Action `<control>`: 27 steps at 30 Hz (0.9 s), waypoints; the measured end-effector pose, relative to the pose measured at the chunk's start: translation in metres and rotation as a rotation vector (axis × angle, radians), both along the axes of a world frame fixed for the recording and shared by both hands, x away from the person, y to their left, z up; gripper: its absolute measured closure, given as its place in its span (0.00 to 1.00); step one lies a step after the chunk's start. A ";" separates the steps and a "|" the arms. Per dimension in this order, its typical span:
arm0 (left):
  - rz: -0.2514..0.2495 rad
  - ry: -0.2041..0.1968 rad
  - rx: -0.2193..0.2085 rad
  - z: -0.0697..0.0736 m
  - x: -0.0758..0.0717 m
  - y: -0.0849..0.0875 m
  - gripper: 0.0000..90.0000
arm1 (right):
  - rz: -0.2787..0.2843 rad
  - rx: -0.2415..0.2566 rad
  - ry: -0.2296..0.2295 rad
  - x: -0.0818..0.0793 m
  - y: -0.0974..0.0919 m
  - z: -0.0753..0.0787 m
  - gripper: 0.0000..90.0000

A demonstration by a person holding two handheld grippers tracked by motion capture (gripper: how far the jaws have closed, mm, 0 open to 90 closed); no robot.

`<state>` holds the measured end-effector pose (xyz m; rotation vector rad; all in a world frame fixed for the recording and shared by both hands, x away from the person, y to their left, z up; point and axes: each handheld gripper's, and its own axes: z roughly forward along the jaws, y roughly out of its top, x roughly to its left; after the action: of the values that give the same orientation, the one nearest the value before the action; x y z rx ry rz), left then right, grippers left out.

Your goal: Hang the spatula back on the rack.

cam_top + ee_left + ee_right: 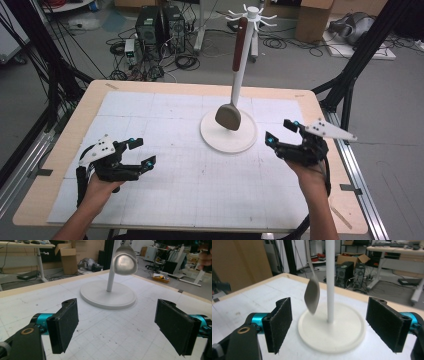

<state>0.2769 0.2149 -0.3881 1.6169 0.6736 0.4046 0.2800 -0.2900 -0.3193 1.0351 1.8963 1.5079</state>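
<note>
Spatula (231, 102) with a red-brown handle hangs from the hooks at the top of a white stand (243, 75), its grey blade dangling just above the stand's round base (229, 135) — past the middle of the gridded white mat (190, 165) on the table (70, 125). At the near left, the left gripper (139, 152) is held above the mat with jaws spread wide, nothing between them. At the right, the right gripper (280, 131) — also spread and empty — is held just beside the base, pointing toward the stand.
</note>
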 end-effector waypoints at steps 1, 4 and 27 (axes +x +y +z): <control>0.001 0.002 -0.005 0.000 0.000 0.000 0.22 | -0.012 -0.003 0.003 -0.005 -0.003 -0.006 0.22; 0.008 0.010 -0.015 0.000 0.001 0.001 0.22 | -0.050 0.002 0.009 -0.022 -0.010 -0.020 0.21; 0.023 0.015 -0.026 -0.004 -0.003 0.005 0.21 | -0.203 -0.017 0.005 -0.081 -0.033 -0.058 0.19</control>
<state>0.2741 0.2202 -0.3921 1.5901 0.7065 0.3993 0.1994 -0.3229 -0.3772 1.1857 1.7454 1.3726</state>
